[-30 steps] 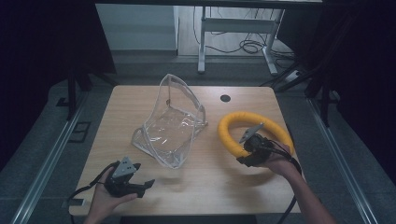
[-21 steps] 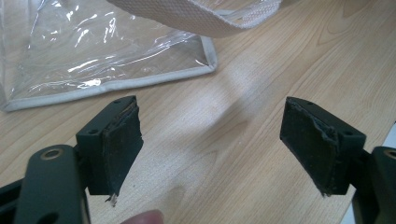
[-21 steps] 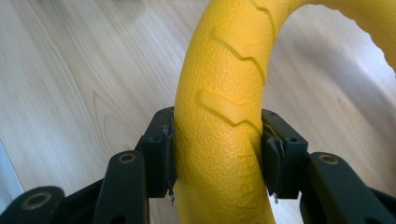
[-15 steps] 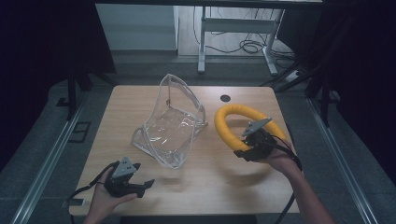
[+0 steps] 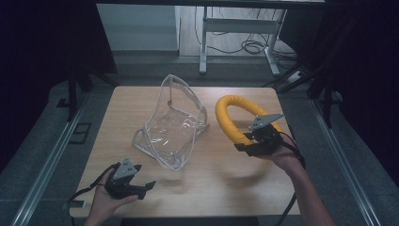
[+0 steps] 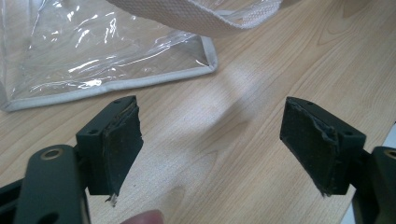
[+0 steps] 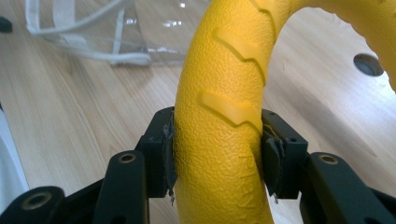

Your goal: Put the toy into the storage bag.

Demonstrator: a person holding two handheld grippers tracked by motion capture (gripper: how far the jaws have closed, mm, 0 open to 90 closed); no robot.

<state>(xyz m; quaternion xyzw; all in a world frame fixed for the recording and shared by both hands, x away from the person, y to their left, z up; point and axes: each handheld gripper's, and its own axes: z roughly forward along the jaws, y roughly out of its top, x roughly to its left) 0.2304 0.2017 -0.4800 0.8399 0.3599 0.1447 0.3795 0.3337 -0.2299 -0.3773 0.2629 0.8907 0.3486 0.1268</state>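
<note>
A yellow textured ring (image 5: 230, 117) stands tilted above the right half of the wooden table (image 5: 221, 183). My right gripper (image 5: 249, 145) is shut on its near side, and in the right gripper view the ring (image 7: 224, 93) is pinched between the two black pads (image 7: 169, 154). A clear plastic bag (image 5: 171, 127) with a pale trim stands at the table's middle, mouth up. My left gripper (image 5: 143, 185) rests near the front left edge, open with nothing between its pads (image 6: 121, 144). A corner of the bag (image 6: 93, 60) lies just ahead of it.
A small dark round hole (image 5: 227, 99) sits in the table's far side, behind the ring; the same hole (image 7: 368, 64) appears at the upper right in the right gripper view. Metal rails run along both sides of the table. A desk frame and cables stand on the floor beyond.
The right gripper has lifted the yellow ring off the table and tipped it up, moving it slightly left. The left gripper has stayed in place.
</note>
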